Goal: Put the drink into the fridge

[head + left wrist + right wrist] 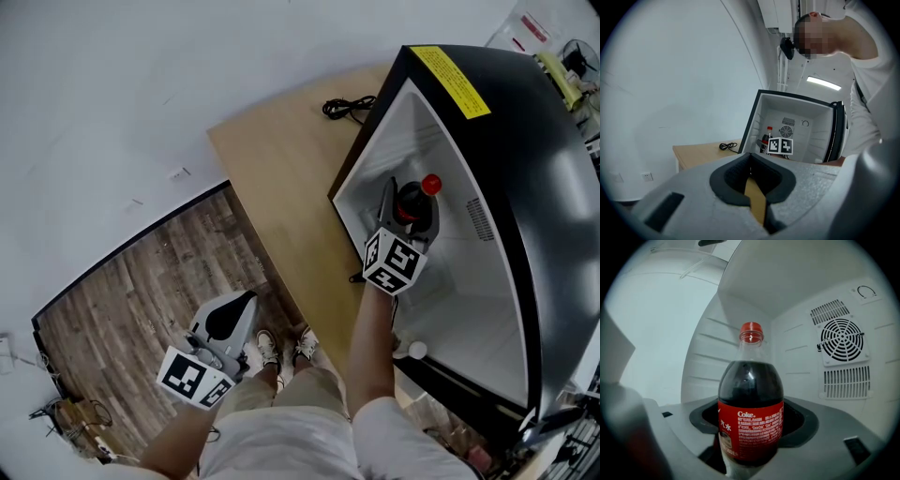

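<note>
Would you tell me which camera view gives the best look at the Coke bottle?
The right gripper view: the Coke bottle fills the frame, with red cap, dark drink and label all clear. The head view shows only its cap and dark shoulder behind the marker cube. The left gripper view shows it tiny inside the fridge.

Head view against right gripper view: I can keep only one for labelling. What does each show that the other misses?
Only the head view shows the left gripper held low by the person's legs, the wooden table and the black cable on it. Only the right gripper view shows the print on the red label of the cola bottle and that gripper's fingers closed around its lower body. Both show that bottle, red-capped and upright, inside the white fridge.
</note>
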`<state>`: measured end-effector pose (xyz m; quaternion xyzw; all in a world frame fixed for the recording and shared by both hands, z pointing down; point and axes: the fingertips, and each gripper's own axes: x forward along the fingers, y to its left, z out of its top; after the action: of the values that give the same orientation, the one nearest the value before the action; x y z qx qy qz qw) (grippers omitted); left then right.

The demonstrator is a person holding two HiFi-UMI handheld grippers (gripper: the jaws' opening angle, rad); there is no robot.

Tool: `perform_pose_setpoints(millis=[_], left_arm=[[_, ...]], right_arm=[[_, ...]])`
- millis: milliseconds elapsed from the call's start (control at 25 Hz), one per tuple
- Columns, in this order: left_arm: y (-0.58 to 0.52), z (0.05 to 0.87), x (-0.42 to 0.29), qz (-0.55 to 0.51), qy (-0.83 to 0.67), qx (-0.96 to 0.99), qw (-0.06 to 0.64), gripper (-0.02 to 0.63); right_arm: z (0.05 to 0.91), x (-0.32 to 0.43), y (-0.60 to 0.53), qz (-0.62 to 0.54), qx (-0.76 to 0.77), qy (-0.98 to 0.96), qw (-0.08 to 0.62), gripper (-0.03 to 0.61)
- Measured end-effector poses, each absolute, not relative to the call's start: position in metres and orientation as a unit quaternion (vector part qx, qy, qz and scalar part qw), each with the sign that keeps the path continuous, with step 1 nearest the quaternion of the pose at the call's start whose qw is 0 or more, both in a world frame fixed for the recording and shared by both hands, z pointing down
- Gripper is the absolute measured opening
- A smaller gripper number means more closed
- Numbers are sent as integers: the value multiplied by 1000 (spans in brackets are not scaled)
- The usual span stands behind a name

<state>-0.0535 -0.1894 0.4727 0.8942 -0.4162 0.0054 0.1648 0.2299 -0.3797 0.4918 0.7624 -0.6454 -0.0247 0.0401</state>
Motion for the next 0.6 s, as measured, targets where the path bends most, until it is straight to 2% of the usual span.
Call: perform_pose_setpoints(millis=[600], left_arm=[[-182,470,-54,-2,-411,896,168,15]], right_arm=[[493,235,-365,-4,766,-642,38,305]])
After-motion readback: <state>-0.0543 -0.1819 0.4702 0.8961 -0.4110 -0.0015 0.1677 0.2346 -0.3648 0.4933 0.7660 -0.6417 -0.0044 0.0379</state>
